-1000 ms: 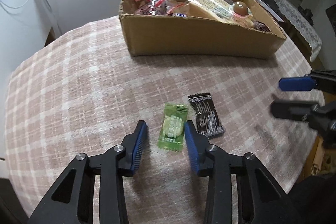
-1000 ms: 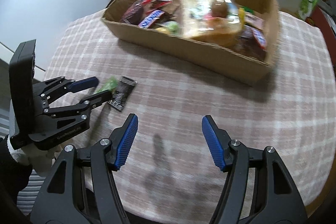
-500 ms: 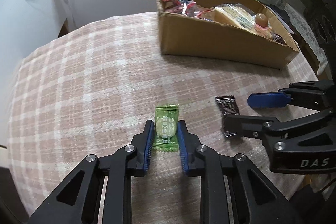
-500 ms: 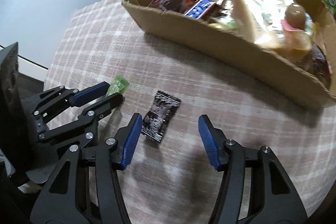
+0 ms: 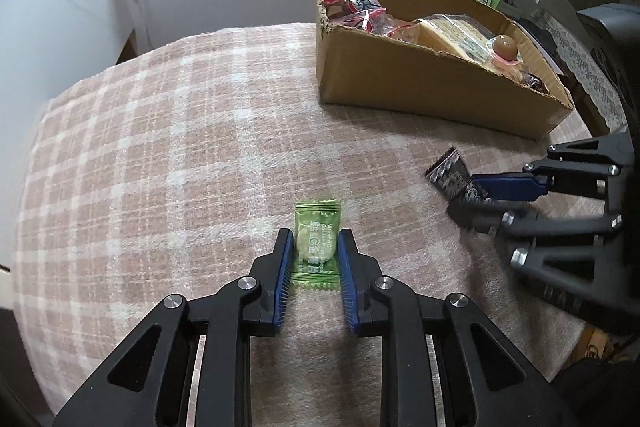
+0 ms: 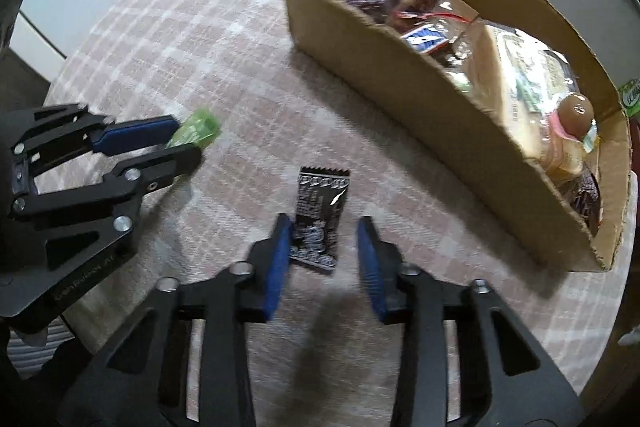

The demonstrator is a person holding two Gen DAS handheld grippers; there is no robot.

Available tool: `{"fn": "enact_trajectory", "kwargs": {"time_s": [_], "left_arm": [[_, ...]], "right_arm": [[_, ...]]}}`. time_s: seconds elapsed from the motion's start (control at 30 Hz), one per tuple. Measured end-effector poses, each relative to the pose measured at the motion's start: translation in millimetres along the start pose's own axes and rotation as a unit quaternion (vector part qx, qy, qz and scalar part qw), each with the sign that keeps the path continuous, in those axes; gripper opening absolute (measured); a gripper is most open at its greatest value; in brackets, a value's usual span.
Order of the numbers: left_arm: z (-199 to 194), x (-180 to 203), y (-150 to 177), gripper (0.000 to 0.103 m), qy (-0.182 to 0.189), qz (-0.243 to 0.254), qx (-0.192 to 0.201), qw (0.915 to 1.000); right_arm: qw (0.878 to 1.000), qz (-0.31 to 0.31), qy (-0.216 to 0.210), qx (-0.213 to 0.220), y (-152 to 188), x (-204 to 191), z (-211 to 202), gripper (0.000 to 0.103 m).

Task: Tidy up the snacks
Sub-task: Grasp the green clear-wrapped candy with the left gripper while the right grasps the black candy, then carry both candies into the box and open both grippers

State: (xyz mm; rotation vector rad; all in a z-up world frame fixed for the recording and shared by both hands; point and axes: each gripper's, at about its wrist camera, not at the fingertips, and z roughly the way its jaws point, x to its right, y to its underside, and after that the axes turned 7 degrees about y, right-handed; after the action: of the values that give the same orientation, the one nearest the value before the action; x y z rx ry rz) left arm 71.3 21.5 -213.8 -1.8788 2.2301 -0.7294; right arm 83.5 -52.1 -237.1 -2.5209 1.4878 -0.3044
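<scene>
Checked pink tablecloth (image 5: 168, 131); cardboard box (image 5: 420, 87) (already mostly full of snacks) at back. My left gripper (image 5: 312, 259) pinches the green candy (image 5: 316, 241); my right gripper (image 6: 324, 247), just narrowing, straddles the black packet (image 6: 318, 217). Both still need boxing.

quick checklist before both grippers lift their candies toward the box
1. Left gripper shut on green candy: ok.
2. Right gripper pads both on black candy: not ok; jaws have just been closing, right pad still off it.
3. Black candy centred between pads: not ok, it sits against the left one.
4. Cardboard box has free room: cannot tell.
5. Checked cloth between candies and box free of obstacles: ok.
</scene>
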Motion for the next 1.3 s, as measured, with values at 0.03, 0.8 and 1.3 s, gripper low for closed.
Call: {"fn": "enact_trajectory", "kwargs": {"time_s": [0.03, 0.8, 1.3], "left_arm": [[-0.4, -0.2, 0.6, 0.021, 0.0, -0.001, 0.001, 1.0], [-18.3, 5.8, -1.3, 0.02, 0.02, -0.022, 0.021, 0.9993], [-54.0, 42.8, -59.9, 0.02, 0.033, 0.028, 0.086, 0.9953]], "right_arm": [[1.0, 0.004, -0.006, -0.001, -0.5, 2.4, 0.4, 0.021], [0.996, 0.061, -0.054, 0.022, 22.0, 68.5, -28.8, 0.009], [0.989, 0.09, -0.061, 0.102, 3.8, 103.8, -100.8, 0.009]]}}
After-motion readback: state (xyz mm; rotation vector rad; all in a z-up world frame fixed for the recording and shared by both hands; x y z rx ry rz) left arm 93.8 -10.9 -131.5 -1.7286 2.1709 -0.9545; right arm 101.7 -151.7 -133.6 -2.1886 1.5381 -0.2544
